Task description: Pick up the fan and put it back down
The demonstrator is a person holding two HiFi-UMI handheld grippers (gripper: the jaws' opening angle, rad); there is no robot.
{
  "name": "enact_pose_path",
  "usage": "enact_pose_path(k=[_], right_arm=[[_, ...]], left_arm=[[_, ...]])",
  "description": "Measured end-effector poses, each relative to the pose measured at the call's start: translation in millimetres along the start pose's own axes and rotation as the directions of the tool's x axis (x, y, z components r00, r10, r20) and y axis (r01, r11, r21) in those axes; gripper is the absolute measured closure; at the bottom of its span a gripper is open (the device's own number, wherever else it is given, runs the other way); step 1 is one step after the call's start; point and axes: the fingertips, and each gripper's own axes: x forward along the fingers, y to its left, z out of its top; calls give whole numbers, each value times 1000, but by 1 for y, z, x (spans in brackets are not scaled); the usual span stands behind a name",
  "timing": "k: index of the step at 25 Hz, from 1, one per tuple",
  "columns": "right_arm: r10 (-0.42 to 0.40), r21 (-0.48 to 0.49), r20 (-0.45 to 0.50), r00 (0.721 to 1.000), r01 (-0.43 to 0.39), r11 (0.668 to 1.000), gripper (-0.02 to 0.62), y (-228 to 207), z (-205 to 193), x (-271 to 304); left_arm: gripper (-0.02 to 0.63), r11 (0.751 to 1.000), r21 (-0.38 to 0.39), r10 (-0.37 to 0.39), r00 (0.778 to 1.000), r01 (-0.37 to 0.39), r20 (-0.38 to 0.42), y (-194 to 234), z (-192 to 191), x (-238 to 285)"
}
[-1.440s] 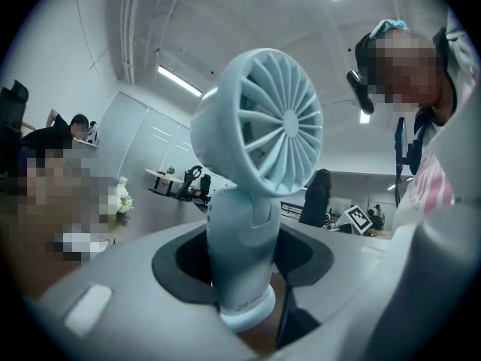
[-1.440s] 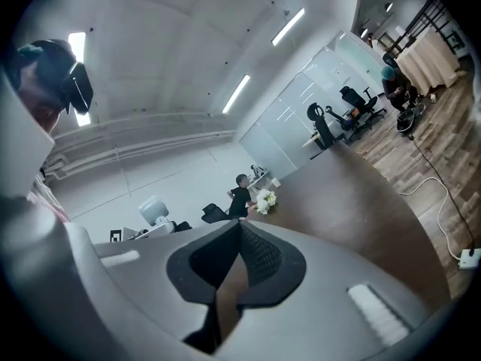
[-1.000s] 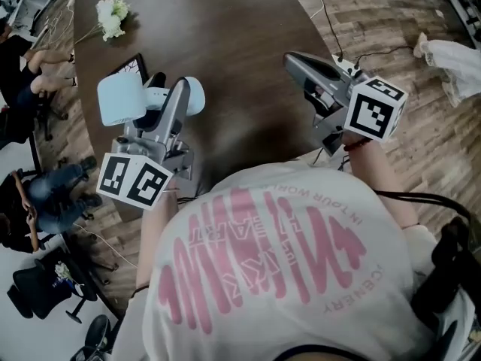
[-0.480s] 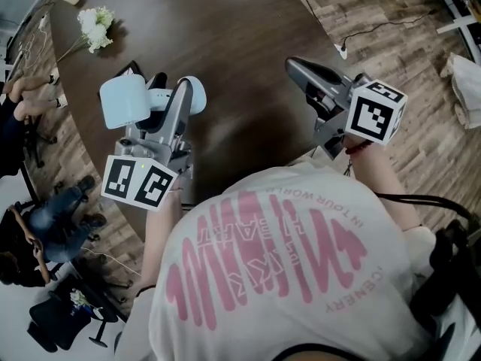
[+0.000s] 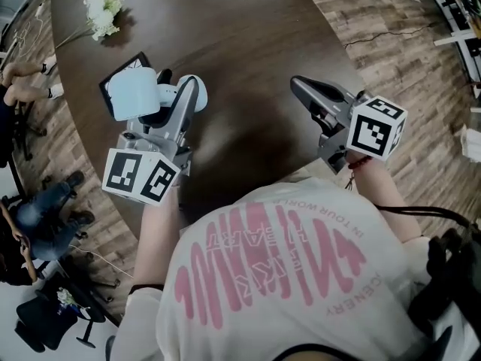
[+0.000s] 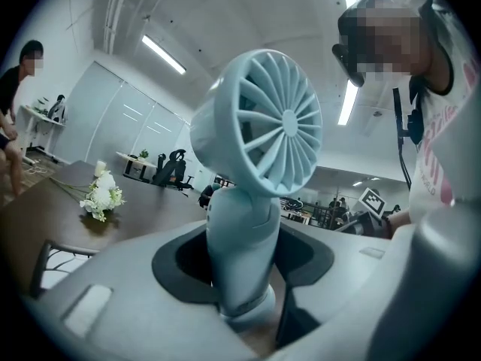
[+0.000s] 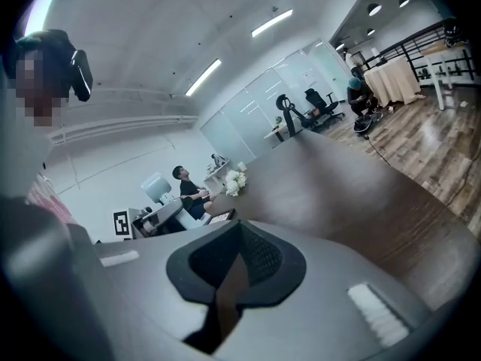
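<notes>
Head view: the left gripper (image 5: 180,96) is clamped on the handle of the pale blue plastic handheld fan (image 5: 134,94). It holds the fan over the near left part of the dark brown oval wooden table (image 5: 240,36), with the round head jutting beyond the jaw tips to the left. The right gripper (image 5: 301,89) hangs well apart over the table's near right side. We judge the step in hand to be the set-down. It goes well if we lower the fan straight with its handle base flat to the wood, well inside the table edge, and part the jaws only once the base bears weight. Left gripper view: the fan (image 6: 263,141) stands upright between the two dark pads, gripped low on its handle, its bladed face towards the camera. We cannot tell whether its foot touches the table. Right gripper view: the right gripper (image 7: 229,277) has its jaws drawn together on nothing, with only bare table (image 7: 338,194) ahead.
</notes>
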Motion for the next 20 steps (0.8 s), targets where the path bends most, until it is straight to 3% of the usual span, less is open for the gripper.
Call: enact_pose_path(k=[8, 12, 20], right_arm=[[102, 7, -63, 993, -101, 995, 589, -7, 3, 48], [139, 59, -79, 987, -135, 989, 589, -19, -1, 64], [134, 104, -84, 987, -125, 987, 589, -56, 5, 74]], left_arm=[[388, 996, 3, 93, 995, -93, -20, 37, -11, 9], [388, 991, 27, 133, 991, -132, -34, 52, -16, 20], [390, 981, 81, 178, 983, -174, -40, 83, -28, 54]])
